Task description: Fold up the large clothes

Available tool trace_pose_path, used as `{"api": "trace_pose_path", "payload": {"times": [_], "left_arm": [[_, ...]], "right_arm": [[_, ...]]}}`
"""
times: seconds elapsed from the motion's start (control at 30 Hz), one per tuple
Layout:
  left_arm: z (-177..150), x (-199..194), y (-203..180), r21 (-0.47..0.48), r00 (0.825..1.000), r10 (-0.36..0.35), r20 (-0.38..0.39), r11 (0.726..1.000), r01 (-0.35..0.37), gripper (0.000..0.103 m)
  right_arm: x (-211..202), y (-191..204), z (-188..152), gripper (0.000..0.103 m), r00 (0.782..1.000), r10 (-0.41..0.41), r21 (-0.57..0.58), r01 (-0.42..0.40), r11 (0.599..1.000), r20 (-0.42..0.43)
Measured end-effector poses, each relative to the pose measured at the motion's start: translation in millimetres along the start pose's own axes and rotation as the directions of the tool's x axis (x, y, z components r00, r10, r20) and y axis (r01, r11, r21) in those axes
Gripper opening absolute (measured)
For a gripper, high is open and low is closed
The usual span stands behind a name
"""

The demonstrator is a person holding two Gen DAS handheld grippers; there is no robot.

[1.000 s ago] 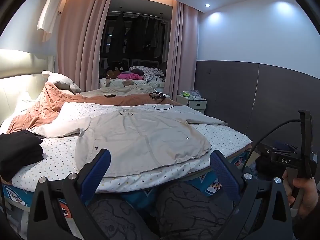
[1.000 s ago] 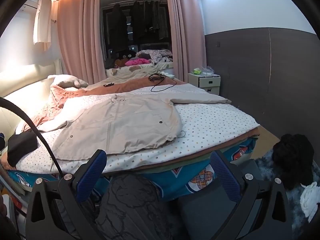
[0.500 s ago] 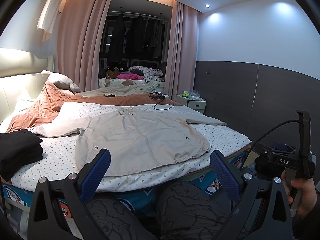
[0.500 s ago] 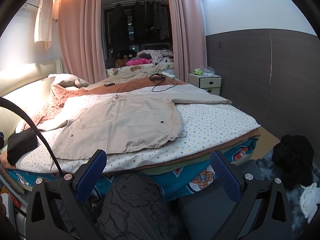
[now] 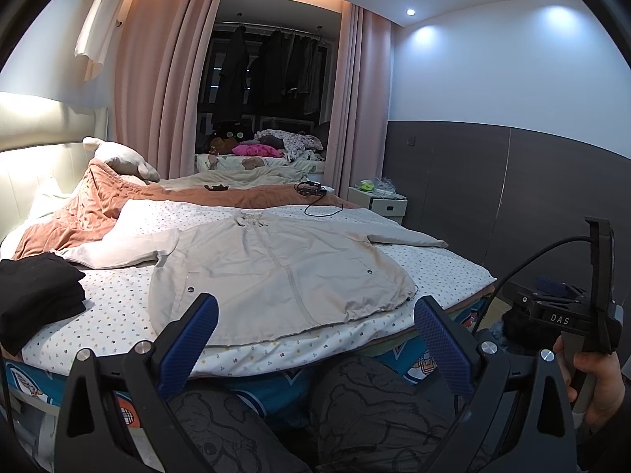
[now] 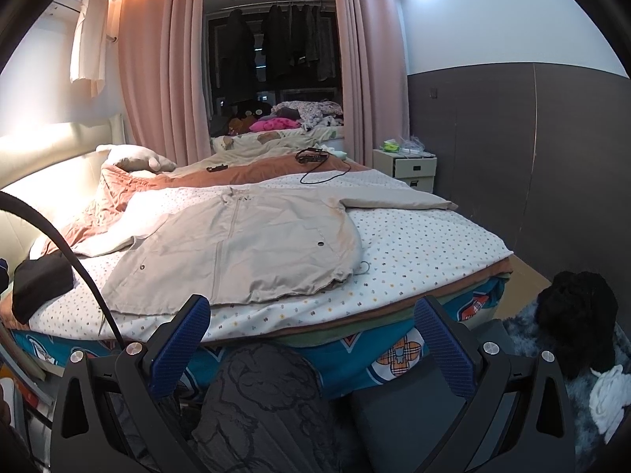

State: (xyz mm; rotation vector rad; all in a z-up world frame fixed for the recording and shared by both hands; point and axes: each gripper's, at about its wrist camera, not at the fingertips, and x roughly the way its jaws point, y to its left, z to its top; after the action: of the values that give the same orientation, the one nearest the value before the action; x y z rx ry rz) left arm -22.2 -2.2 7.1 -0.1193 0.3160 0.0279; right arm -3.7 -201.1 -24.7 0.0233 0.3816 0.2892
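Note:
A large beige jacket lies flat on the dotted bed sheet, front up, zipper closed, both sleeves spread out. It also shows in the right wrist view. My left gripper is open and empty, held short of the bed's near edge, below the jacket hem. My right gripper is open and empty at the bed's near edge, right of the hem. The right gripper's body and the hand holding it show in the left wrist view.
A folded black garment lies on the bed's left. An orange blanket and pillow are at the headboard. A black cable lies beyond the jacket. A nightstand stands by the wall. Dark clothes lie on the floor, right.
Both grippers have shifted only slightly. The jacket lies as before and both grippers stay open.

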Motion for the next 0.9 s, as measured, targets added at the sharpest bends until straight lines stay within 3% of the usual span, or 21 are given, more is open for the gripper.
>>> {"api": "trace_pose_path", "payload": {"times": [0.9], "left_arm": [[-3.3, -1.8, 4.7, -0.009, 1.0, 0.003, 0.001, 1.0, -0.003, 0.102]], "right_arm": [[2.6, 0.8, -1.5, 0.103, 1.0, 0.021, 0.011, -0.021, 1.0, -0.006]]}}
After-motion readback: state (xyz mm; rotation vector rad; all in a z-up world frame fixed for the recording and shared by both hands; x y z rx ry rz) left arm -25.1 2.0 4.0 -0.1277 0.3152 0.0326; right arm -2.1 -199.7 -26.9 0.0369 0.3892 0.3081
